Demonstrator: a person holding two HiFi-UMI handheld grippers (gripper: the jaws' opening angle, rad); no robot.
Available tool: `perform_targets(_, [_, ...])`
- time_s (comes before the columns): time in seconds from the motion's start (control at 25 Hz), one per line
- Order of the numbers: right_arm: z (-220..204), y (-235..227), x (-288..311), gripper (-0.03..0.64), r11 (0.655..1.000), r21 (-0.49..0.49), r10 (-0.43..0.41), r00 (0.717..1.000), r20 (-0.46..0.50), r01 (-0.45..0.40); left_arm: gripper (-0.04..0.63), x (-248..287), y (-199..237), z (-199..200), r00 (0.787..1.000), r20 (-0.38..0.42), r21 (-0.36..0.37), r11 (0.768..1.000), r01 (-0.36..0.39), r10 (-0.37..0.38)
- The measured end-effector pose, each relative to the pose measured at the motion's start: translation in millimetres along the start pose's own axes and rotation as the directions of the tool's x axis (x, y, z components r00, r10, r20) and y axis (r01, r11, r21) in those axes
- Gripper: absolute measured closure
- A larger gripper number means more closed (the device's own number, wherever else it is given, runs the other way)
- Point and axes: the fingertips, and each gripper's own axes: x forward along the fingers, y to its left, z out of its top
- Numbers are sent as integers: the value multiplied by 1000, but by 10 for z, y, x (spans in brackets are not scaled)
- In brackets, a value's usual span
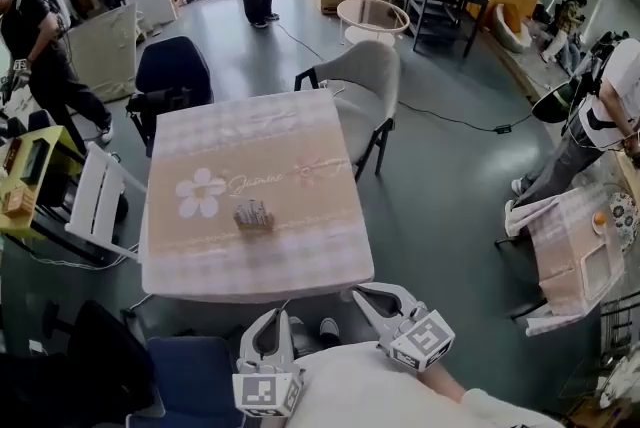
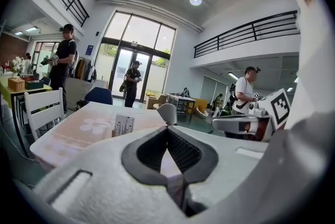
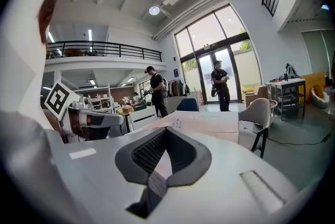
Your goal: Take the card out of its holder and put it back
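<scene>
Left hand-held gripper (image 2: 167,127) and right hand-held gripper (image 3: 166,129) hang closed, empty, before one card holder (image 1: 254,214) on one table (image 1: 300,251).

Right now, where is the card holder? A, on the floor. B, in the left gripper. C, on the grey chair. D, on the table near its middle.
D: the card holder stands on the table, just right of the flower print.
</scene>
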Motion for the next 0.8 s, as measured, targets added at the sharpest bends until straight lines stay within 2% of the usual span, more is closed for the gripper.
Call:
perform_targets(0.16, [17, -1, 11, 620, 1000, -19, 7, 1000, -4, -7, 592, 113, -175, 82, 999, 6, 39, 998, 51, -51])
perform_targets(0.32, [-36, -21, 73, 620, 1000, 3, 9, 1000, 8, -9, 592, 116, -191, -1, 998, 1, 73, 995, 62, -62])
perform_targets(0.48, [-24, -30, 151, 620, 1000, 17, 3, 1000, 4, -3, 592, 90, -25, -33, 1000, -17, 45, 999, 27, -26])
perform_targets(0.8, [64, 8, 624, 620, 1000, 16, -7, 1000, -3, 7, 592, 178, 533, 151, 1000, 20, -4, 1000, -4, 4])
